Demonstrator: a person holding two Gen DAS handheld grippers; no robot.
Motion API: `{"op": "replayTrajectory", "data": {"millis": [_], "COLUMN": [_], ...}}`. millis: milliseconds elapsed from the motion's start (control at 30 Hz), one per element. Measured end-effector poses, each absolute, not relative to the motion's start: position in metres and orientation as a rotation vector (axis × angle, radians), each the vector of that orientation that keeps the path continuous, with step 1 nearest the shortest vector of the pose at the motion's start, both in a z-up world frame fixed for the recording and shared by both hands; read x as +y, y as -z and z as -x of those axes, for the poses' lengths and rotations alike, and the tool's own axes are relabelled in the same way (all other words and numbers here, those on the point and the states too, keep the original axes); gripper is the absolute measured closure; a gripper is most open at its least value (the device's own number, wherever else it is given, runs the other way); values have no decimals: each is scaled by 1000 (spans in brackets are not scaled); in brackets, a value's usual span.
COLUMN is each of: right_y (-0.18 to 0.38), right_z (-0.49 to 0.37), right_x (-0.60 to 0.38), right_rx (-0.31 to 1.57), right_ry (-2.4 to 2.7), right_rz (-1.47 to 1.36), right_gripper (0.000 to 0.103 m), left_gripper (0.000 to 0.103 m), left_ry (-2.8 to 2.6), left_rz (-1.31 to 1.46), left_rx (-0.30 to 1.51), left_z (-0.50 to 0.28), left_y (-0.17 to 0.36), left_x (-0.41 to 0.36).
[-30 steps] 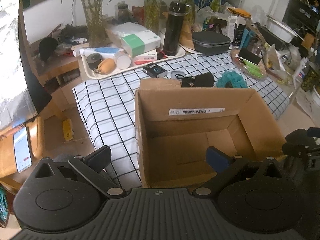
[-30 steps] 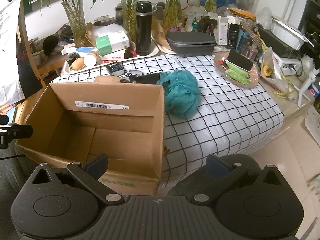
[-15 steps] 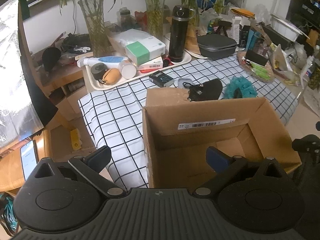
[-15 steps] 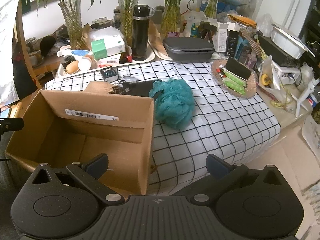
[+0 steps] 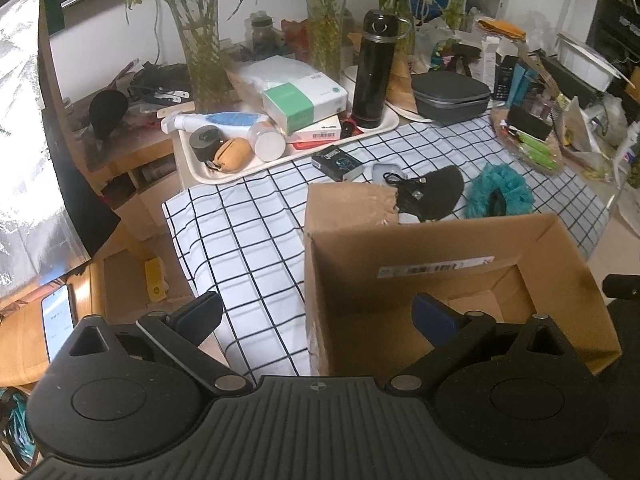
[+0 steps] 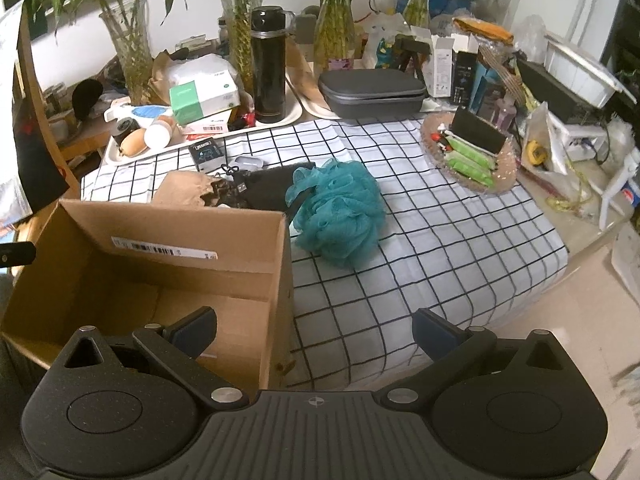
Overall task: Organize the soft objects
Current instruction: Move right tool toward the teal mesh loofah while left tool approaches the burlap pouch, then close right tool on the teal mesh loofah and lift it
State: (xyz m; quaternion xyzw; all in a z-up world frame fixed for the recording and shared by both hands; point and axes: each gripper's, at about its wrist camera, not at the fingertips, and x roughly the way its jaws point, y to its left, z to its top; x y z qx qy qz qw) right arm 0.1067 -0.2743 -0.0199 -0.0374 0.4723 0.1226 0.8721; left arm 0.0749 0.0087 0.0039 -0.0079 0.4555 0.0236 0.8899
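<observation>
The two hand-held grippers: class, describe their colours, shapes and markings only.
The left hand-held gripper and right hand-held gripper look alike: matte black bodies with a ribbed centre plate bearing a small crosshair mark, two round disc housings, triangular cut-outs, silver pivot pins, and angled black arms ending in dark blue finger pads. No cables or sleeves are visible.

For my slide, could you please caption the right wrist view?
Open right gripper above an empty cardboard box and a teal bath pouf on the checked tablecloth.
</observation>
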Motion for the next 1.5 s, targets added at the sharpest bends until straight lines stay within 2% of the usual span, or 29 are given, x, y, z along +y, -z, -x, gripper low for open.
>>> {"op": "replayTrajectory", "data": {"millis": [900,1133,1500], "right_y": [35,63,131], "right_z": [-189,-235,-311], "right_x": [-302,-305,-300], "right_rx": [919,916,1026], "right_ry": [-353,-357,-361], "right_rz": [-40,-103,-230], "right_gripper": [0,0,0], "left_gripper": [0,0,0], "left_ry": [107,143,189], "left_rz": [61,89,164], "left_rx": [863,843,804], "left_z": [-120,-129,-148], "left_y": [1,6,1], "left_x": [35,38,44]}}
